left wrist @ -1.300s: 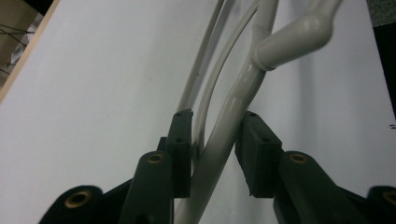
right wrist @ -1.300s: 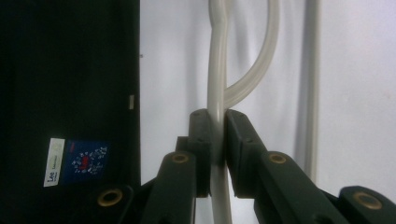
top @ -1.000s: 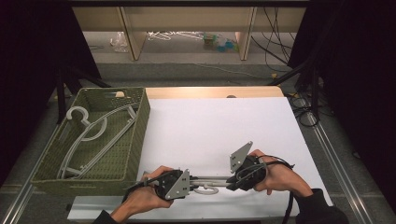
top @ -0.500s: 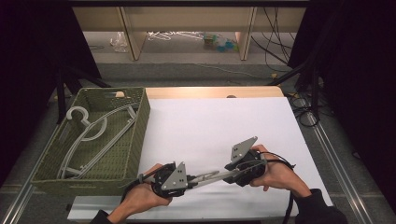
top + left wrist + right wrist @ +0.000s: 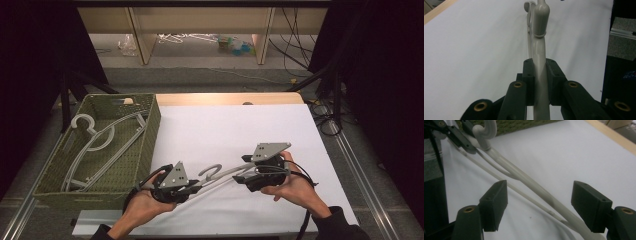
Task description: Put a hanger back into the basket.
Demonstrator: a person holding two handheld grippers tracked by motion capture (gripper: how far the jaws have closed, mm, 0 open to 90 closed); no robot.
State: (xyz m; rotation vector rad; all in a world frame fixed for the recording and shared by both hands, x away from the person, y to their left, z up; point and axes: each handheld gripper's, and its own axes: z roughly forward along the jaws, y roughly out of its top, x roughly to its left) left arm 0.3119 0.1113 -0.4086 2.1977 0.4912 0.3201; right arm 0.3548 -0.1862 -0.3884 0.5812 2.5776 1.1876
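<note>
Your left gripper [image 5: 192,189] sits low at the near edge of the white desk [image 5: 240,130], palm up beneath it, its fingers [image 5: 530,75] pinching the grey hanger [image 5: 220,179] at one arm. The hanger slants between your hands, its hook [image 5: 212,171] pointing away from you. Your right gripper [image 5: 245,172] is angled toward the left, hand cupped under it; its fingers [image 5: 494,203] have just been opening and now stand spread, the hanger's arm passing between them without being pressed. A green basket [image 5: 147,130] at left holds more hangers [image 5: 97,145].
</note>
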